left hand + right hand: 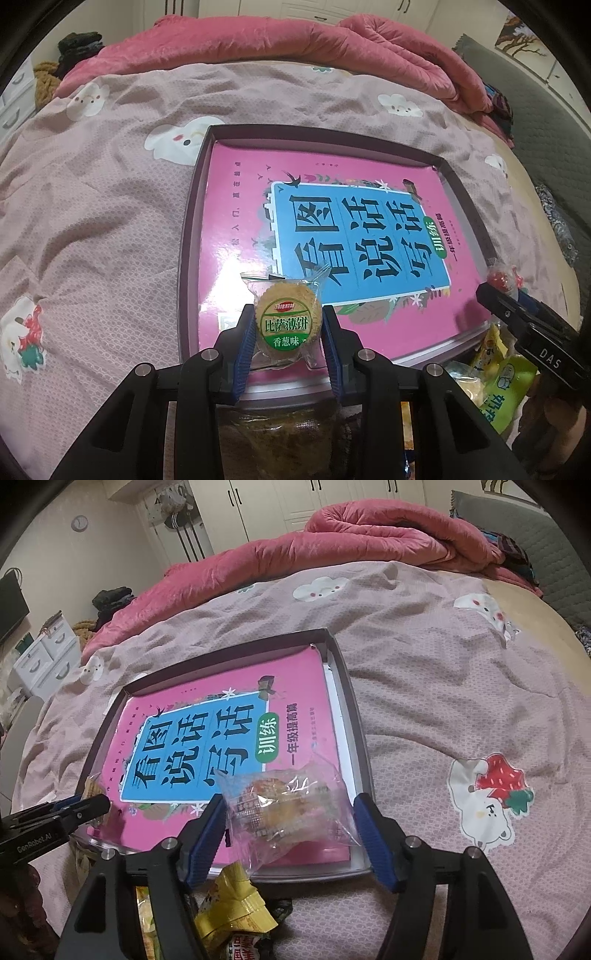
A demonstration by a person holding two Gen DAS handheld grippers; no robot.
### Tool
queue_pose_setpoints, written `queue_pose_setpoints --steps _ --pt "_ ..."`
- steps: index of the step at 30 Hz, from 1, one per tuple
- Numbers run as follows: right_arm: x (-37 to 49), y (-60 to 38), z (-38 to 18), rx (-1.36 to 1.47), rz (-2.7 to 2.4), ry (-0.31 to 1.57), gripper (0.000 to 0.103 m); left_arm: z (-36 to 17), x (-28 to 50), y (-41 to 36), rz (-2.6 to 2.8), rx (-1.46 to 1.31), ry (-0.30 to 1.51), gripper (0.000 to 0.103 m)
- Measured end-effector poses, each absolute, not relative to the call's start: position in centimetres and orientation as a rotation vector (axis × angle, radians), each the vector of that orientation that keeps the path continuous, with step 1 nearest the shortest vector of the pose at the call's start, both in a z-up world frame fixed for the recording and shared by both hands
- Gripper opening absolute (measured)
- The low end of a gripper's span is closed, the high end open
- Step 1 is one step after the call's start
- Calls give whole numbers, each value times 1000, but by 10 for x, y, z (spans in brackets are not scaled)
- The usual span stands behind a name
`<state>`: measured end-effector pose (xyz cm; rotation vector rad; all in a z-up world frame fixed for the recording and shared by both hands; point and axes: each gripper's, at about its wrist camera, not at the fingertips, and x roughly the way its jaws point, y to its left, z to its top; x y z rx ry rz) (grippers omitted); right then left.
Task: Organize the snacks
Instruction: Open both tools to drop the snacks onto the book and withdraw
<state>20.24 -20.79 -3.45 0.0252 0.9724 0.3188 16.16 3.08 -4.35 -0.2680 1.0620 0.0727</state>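
A shallow dark box [192, 206] lies on the bed with a pink book [240, 192] inside; it also shows in the right wrist view [354, 709]. My left gripper [289, 325] is shut on a round cracker packet with a green label [286, 319], held over the box's near edge. My right gripper [291, 814] holds a clear-wrapped snack [284, 805] between its wide-set blue pads [207, 834], over the book's near right corner. In the left wrist view the right gripper [496, 286] shows at the right with a red-and-clear packet at its tip.
Loose snack packets, yellow [236, 901] and green [511, 387], lie on the bed just in front of the box. A rolled pink quilt [295, 40] lies along the far side. A grey headboard [517, 535] is at the right; white drawers [48, 657] at the left.
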Motion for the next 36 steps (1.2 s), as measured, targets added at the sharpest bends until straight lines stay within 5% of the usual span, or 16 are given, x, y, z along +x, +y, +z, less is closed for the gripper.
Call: queue_pose_setpoints --steps 36 --pt "202 -199 -34 -15 310 966 80 -40 163 36 57 -301 1048 37"
